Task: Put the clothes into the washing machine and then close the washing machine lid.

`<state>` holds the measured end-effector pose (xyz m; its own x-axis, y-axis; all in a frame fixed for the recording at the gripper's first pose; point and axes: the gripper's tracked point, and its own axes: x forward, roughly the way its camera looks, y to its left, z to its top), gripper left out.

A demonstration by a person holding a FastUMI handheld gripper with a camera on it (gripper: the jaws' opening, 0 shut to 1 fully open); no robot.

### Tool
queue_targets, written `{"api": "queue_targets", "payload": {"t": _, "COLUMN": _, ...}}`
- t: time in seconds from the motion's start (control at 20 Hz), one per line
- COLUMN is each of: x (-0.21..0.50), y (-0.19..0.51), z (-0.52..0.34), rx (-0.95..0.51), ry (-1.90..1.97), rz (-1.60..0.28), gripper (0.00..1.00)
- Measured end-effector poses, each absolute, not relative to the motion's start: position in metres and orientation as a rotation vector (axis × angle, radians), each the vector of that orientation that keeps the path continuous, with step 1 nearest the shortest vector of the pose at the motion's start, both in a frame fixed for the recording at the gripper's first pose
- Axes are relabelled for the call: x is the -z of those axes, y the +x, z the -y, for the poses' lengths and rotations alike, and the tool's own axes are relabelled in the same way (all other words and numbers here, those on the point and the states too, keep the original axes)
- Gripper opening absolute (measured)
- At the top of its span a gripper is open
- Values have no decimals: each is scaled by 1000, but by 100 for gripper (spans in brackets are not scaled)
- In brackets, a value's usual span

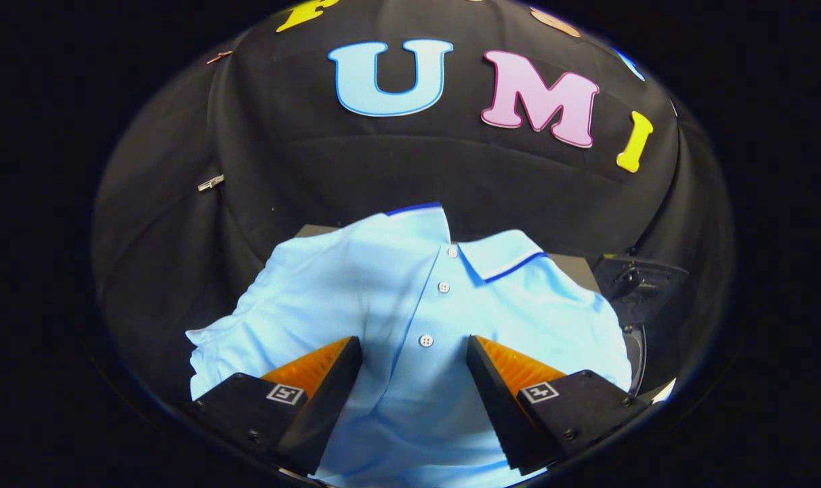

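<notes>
we see one blue shirt [356, 298] with three buttons [426, 340]; our claw [414, 349] is wide open, holding nothing.

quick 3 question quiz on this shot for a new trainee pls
1. True or false: the gripper is shut on the shirt.
2. What lies between the fingers? A) a sleeve B) the buttoned placket C) bare table
3. Fill in: the shirt's collar lies ___ the fingertips.

Key:
1. False. The fingers stand apart, with cloth between them.
2. B
3. beyond
</notes>
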<state>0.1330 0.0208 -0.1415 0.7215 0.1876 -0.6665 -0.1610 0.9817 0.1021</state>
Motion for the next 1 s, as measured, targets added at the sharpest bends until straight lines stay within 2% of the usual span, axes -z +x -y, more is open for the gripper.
{"api": "queue_targets", "payload": {"t": 0.1, "x": 142, "y": 135, "z": -21, "rx": -197, "ry": 46, "rz": -753, "gripper": 99}}
{"api": "queue_targets", "payload": {"t": 0.15, "x": 141, "y": 134, "z": -23, "rx": -211, "ry": 45, "rz": -765, "gripper": 83}}
{"api": "queue_targets", "payload": {"t": 0.2, "x": 141, "y": 135, "z": -27, "rx": -255, "ry": 43, "rz": -770, "gripper": 76}}
{"api": "queue_targets", "payload": {"t": 0.35, "x": 142, "y": 138, "z": -33, "rx": -333, "ry": 38, "rz": -741, "gripper": 17}}
{"api": "queue_targets", "payload": {"t": 0.75, "x": 141, "y": 133, "z": -29, "rx": -325, "ry": -9, "rz": -720, "gripper": 17}}
{"api": "queue_targets", "payload": {"t": 1.0, "x": 132, "y": 129, "z": -28, "rx": -369, "ry": 50, "rz": -648, "gripper": 17}}
